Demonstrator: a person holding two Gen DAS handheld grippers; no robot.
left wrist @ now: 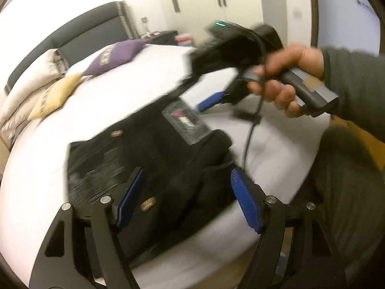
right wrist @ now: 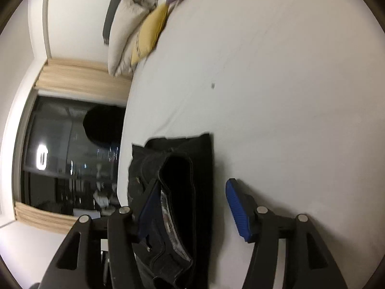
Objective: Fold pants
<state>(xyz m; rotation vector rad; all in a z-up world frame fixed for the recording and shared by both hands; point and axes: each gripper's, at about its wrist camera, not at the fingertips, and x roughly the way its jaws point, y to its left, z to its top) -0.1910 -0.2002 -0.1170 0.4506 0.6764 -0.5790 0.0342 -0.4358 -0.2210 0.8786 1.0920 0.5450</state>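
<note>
Lying folded on the white bed (left wrist: 48, 144), the black pants (left wrist: 154, 159) sit between the spread fingers of the left gripper (left wrist: 190, 200), which grips nothing. The right gripper (right wrist: 190, 212), also released, has the pants by its left finger.

Pants (right wrist: 190, 192): black matt denim cloth. Bed (right wrist: 276, 72): smooth white sheet. Left hand-held gripper (left wrist: 187, 197): matt black plastic, ribbed blue pads (left wrist: 245, 200).
</note>
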